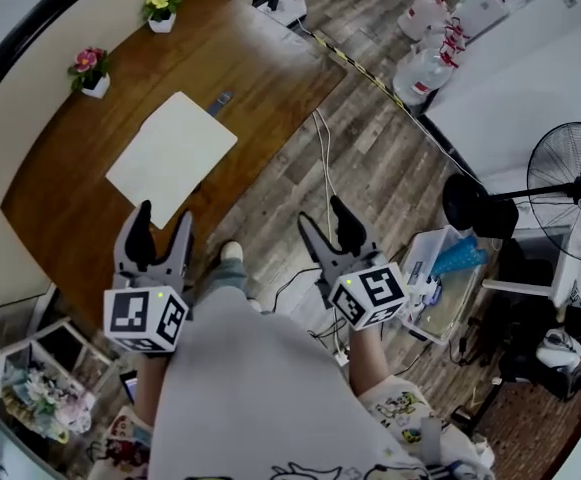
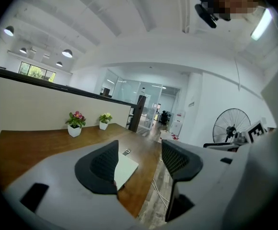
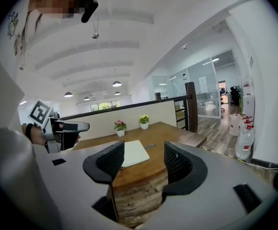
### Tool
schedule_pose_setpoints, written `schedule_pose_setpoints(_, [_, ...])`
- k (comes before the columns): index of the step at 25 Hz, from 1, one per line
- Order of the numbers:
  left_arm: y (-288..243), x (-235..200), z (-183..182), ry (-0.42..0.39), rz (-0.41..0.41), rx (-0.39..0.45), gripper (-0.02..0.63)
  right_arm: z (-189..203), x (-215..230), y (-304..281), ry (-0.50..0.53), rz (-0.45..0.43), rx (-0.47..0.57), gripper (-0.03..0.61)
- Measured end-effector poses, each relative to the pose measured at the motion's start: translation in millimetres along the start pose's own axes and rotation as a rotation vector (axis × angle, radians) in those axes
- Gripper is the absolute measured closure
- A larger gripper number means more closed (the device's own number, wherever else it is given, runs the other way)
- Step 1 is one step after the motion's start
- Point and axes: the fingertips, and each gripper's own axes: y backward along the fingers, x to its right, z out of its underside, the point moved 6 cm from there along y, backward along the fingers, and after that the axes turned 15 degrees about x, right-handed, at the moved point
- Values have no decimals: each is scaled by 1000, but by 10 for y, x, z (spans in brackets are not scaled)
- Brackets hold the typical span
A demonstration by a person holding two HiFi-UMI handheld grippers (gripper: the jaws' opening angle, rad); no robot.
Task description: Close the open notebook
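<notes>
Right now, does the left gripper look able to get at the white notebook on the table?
Probably yes. The left gripper has its jaws open and empty, pointed toward the notebook, with only bare table between them. It hangs short of the notebook, so a reach forward seems needed.

Both tools wear grey shells, left gripper [image 1: 165, 216] and right gripper [image 1: 321, 214], each with black tapered jaws. Look at the pads [image 2: 104, 163]: black, with a fine grid texture. Each tool carries a white cube printed with black square markers, left cube [image 1: 145, 318] and right cube [image 1: 370, 294], and each has a small green light on top. The person wears a pale grey top [image 1: 260, 388] with cartoon line prints near its edges, and a white shoe [image 1: 232, 252].
</notes>
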Motion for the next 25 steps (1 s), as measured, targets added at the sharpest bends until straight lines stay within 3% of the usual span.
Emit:
schedule_pose_setpoints(14, [-111, -580, -133, 30, -144, 22, 304, -82, -123, -804, 7, -119, -65, 311])
schedule_pose_setpoints(19, [-31, -701, -116, 48, -239, 30, 288, -49, -151, -1103, 9, -212, -107, 299])
schedule_pose_setpoints(25, [-20, -869, -146, 53, -408, 68, 276, -6, -81, -1708, 1, -363, -139, 290])
